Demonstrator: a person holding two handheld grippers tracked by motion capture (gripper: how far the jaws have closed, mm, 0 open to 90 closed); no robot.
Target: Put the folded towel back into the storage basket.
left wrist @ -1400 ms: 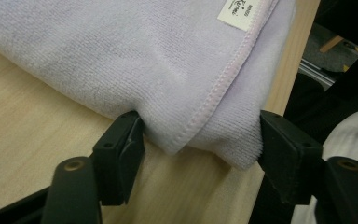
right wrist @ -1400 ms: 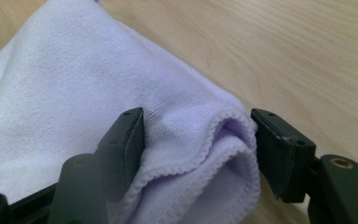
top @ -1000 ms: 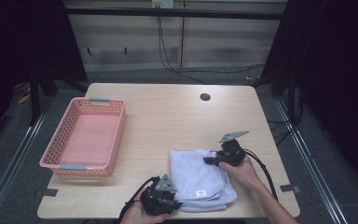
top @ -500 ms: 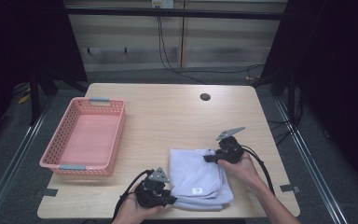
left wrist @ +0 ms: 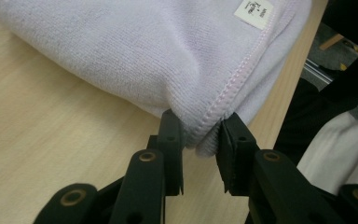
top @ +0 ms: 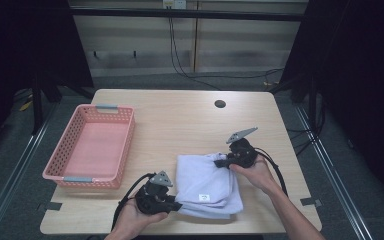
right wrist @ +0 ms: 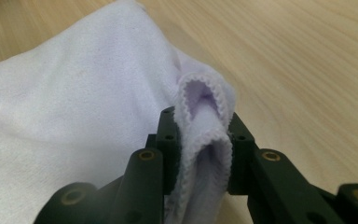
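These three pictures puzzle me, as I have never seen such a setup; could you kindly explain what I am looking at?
There is no robot here: a person holds a hand-worked tool with two black jaws in each hand. The high view looks down on a wooden table. The other two pictures come from small cameras riding on each tool, looking along its jaws.

On the table lie a pink basket and a folded lilac towel with a small white label.

The left gripper pinches the towel's stitched near corner; the right gripper clamps a bunched hem at the far corner. Both sets of jaws have just been closing on the cloth.
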